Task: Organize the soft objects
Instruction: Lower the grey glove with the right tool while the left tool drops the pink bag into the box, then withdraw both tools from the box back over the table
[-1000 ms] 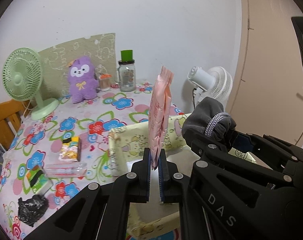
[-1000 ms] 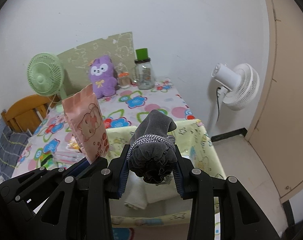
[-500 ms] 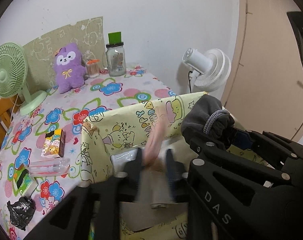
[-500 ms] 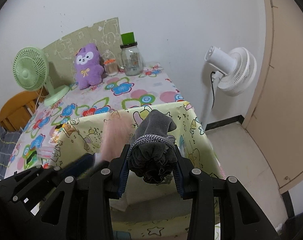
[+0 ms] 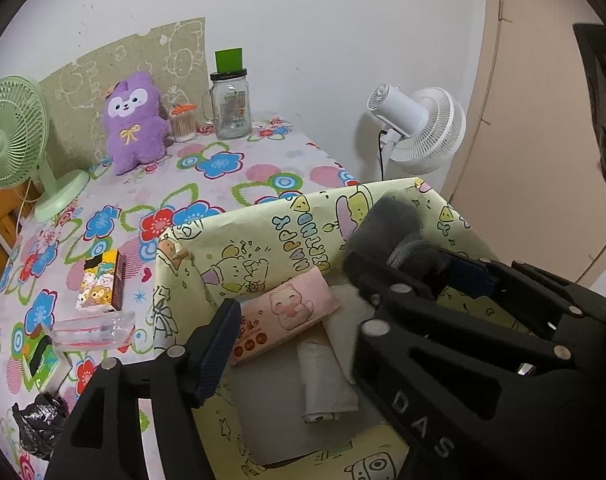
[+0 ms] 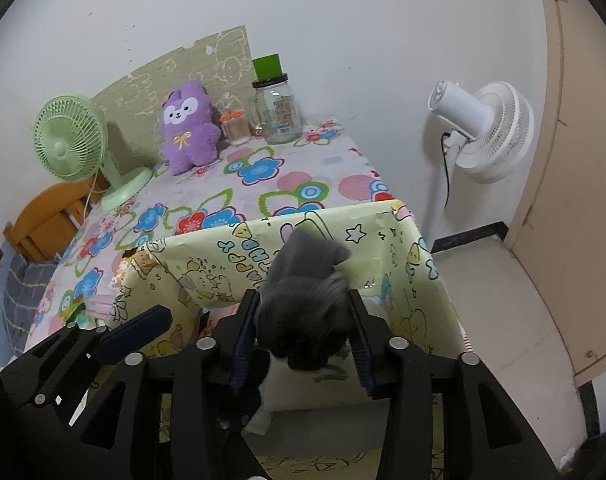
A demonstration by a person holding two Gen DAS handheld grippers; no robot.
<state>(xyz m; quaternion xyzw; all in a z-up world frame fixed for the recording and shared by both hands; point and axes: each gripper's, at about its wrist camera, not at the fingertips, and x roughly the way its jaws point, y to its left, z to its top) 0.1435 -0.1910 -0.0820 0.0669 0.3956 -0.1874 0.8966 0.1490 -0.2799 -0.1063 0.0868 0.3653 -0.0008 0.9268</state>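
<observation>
Tissue pack (image 5: 283,316) lies inside the yellow box (image 5: 263,240); your left hand-held gripper (image 5: 287,344) hangs released above it, and your right hand-held gripper (image 6: 305,336) clenches the grey sock (image 6: 303,304).

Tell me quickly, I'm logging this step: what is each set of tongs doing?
Left tongs: open, holding nothing.
Right tongs: closed on the grey sock.

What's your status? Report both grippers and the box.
Left gripper open, empty. Pink tissue pack lies in the yellow cartoon box, beside folded white cloths. Right gripper shut on grey sock bundle, over the box. Nothing blocking.
</observation>
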